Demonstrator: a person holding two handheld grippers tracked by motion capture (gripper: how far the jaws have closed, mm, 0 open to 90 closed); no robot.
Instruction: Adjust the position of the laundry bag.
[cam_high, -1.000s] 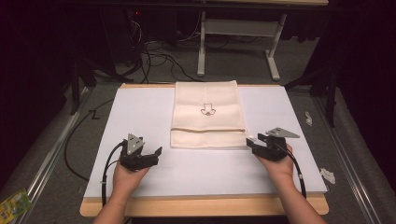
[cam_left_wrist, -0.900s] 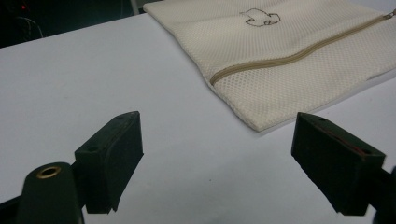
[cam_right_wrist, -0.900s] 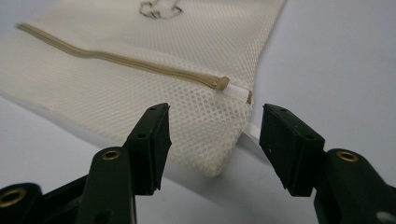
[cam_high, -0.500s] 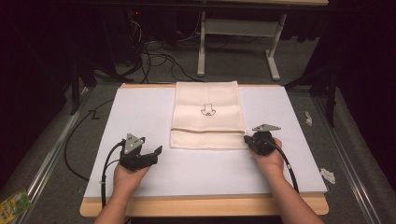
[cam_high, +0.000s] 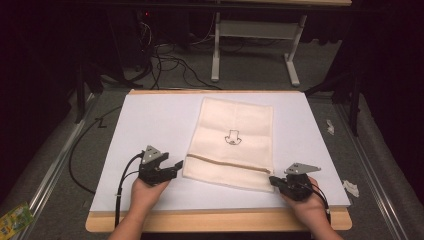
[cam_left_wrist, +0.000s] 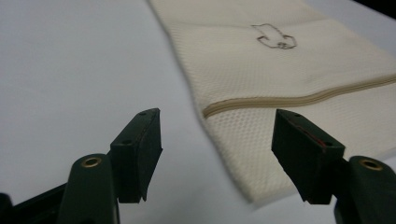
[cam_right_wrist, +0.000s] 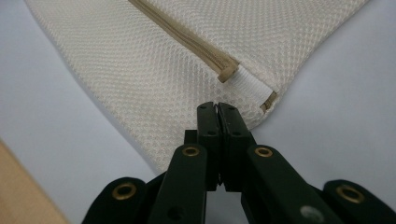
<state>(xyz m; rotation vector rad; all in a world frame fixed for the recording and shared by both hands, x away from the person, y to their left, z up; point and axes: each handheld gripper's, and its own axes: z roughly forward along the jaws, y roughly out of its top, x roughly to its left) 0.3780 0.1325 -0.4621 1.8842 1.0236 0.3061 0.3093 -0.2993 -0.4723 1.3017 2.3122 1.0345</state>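
A cream mesh bag (cam_high: 235, 125) lies on the white mat (cam_high: 150, 120), slightly skewed, with a tan zipper (cam_high: 225, 164) across its near part and a small dark emblem (cam_high: 232, 137) mid-bag. My right gripper (cam_high: 272, 181) is shut on the bag's near right corner. In the right gripper view its jaws (cam_right_wrist: 218, 108) press together over the mesh (cam_right_wrist: 140, 60), just below the zipper's end (cam_right_wrist: 229, 72). My left gripper (cam_high: 176, 169) stands open beside the bag's near left edge. Its view has the bag's edge (cam_left_wrist: 280, 70) and zipper (cam_left_wrist: 303, 98) ahead between the jaws (cam_left_wrist: 217, 140), untouched.
The mat rests on a wooden table (cam_high: 215, 220). Beyond the far edge are white desk legs (cam_high: 216, 50) and floor cables (cam_high: 165, 55). White scraps (cam_high: 350, 187) lie on the carpet at the right, a green packet (cam_high: 12, 217) at the lower left.
My right gripper moved in to the bag's near right corner, shut, and drew back toward the person, dragging the bag nearer and skewing it. The left gripper stayed put.
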